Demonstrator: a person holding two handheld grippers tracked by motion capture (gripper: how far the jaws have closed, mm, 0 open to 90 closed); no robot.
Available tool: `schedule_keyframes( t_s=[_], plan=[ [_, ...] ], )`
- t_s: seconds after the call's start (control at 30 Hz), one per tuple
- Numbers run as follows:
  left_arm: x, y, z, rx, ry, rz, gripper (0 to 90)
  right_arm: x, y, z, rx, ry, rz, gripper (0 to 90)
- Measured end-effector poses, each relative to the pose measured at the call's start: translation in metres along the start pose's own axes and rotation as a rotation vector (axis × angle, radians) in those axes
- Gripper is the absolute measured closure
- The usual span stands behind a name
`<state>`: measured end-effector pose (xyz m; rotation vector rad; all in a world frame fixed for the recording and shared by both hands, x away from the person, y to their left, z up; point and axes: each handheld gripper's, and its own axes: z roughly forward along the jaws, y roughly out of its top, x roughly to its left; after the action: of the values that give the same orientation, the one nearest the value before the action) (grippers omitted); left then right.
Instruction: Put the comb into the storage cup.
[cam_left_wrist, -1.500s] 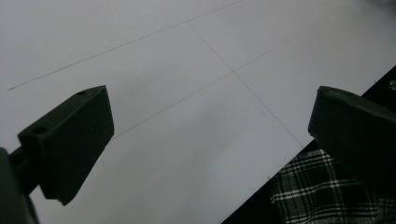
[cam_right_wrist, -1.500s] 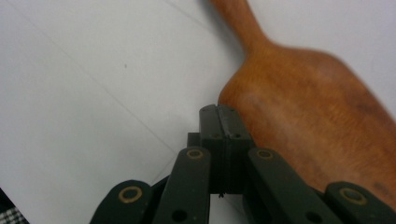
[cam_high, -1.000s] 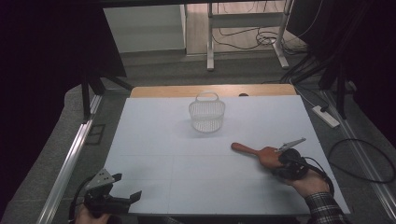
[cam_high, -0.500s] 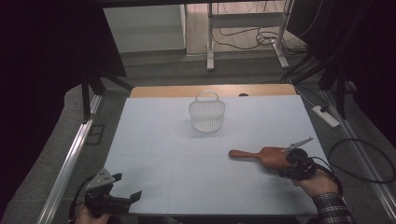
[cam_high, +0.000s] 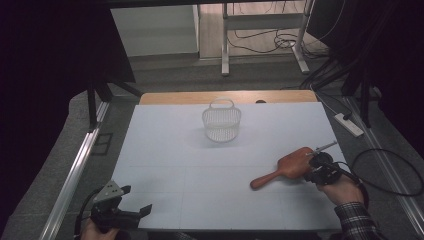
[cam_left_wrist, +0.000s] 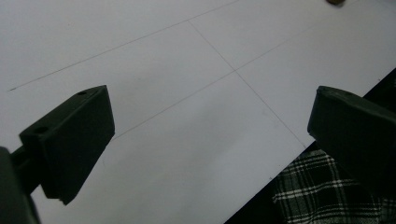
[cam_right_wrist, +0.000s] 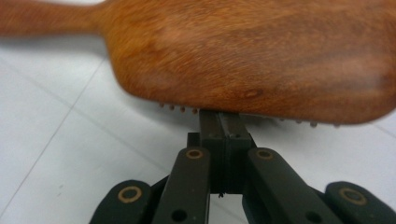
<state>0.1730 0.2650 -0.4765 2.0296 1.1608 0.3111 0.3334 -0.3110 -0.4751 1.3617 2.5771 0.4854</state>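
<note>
Left gripper (cam_high: 131, 200) sits at the near-left corner of the white table (cam_high: 165, 165), jaws wide apart w/ nothing between them; its own view looks across bare white sheet and a scrap of plaid sleeve (cam_left_wrist: 322, 196) at the table edge. It hasn't budged over the last sec.

Mid-table, toward the far edge: a white wire basket (cam_high: 221, 121), upright, handle up, nothing in it that I can see. Same spot as a sec ago, and well apart from everything else.

Right side is where the change is. The wooden hairbrush (cam_high: 287, 168) was lying w/ its handle pointing left and its head under the right gripper (cam_high: 314, 165); since then the head has swung toward the far-right and the handle end has slid nearer the person, so the brush now lies on a diagonal. The right gripper's jaws are together, and in the right gripper view they run in under the edge of the brush head (cam_right_wrist: 261, 60), right where the bristle tips show (whether they pinch the head's rim or a few bristles, I can't tell, too close and blurred). The handle end seems to rest on the table or just off it.

My read: the brush is gripped and being turned, prob. to line it up for carrying to the basket. Grip is at the head's edge, so it could pivot or slip once lifted.
</note>
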Motion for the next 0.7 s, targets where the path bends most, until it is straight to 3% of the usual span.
schedule_keyframes(
  t_s=[0.4,0.7],
  plan=[
    [0.0,0.001,0.001,0.003,0.0,0.002,1.4,-0.02,0.016,0.013,0.009,-0.051,0.047,89.7],
    [0.0,0.001,0.001,0.001,-0.002,-0.002,1.4,-0.023,0.032,0.025,0.016,-0.09,0.045,89.7]
  ],
)
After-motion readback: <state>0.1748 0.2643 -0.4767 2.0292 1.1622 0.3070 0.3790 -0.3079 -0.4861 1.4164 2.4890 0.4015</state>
